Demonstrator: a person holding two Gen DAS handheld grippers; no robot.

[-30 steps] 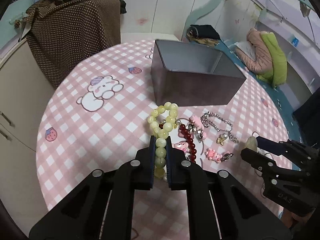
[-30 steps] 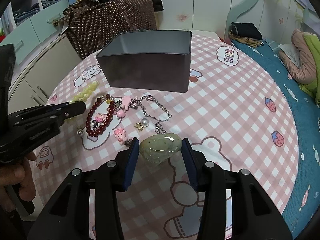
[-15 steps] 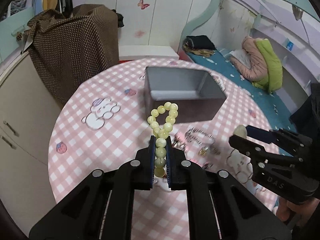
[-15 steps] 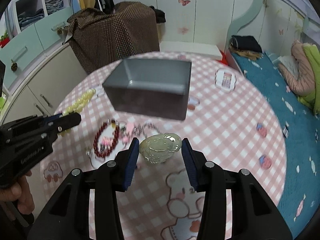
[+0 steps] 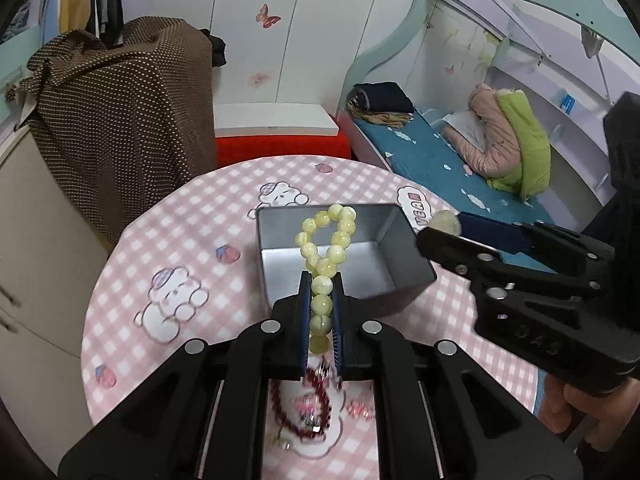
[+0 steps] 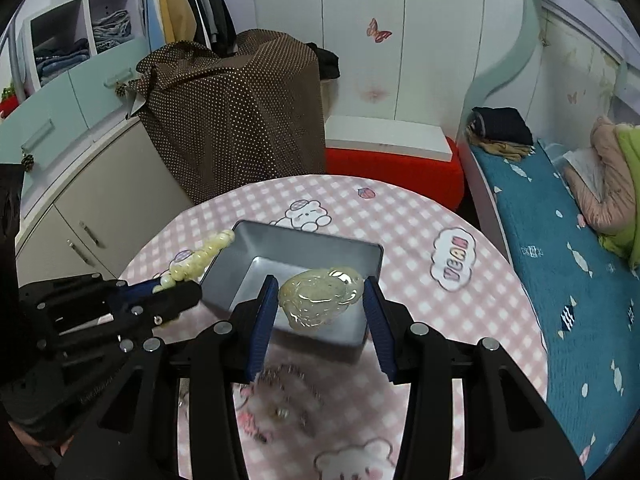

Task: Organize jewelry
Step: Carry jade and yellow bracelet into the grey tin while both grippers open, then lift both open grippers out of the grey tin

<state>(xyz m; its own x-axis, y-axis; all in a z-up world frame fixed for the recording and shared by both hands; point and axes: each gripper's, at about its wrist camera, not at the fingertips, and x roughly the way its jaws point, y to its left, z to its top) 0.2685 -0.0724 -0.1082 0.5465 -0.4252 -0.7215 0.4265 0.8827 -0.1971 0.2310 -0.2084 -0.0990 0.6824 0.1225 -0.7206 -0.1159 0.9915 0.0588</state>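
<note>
While both grippers hung over the table [image 5: 168, 240] — a bedroom scene.
Left gripper [image 5: 322, 280] clamped beads [image 5: 328, 240]; right gripper [image 6: 320, 300] pinched a pendant [image 6: 320, 294] — tin [image 6: 288, 248] below, bed [image 6: 560, 248] beside.

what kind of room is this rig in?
Likely a child's bedroom: a bed with a blue sheet, wardrobe doors with butterfly stickers, and a round table under a pink cartoon-bear cloth.

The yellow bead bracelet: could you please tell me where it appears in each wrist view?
Left wrist: the yellow bead bracelet sits centre frame, pinched in the left claw, looping up before the grey metal box.
Right wrist: the bracelet sits at left, beside the box's left corner.
Shared landmark: the grey metal box.
</note>
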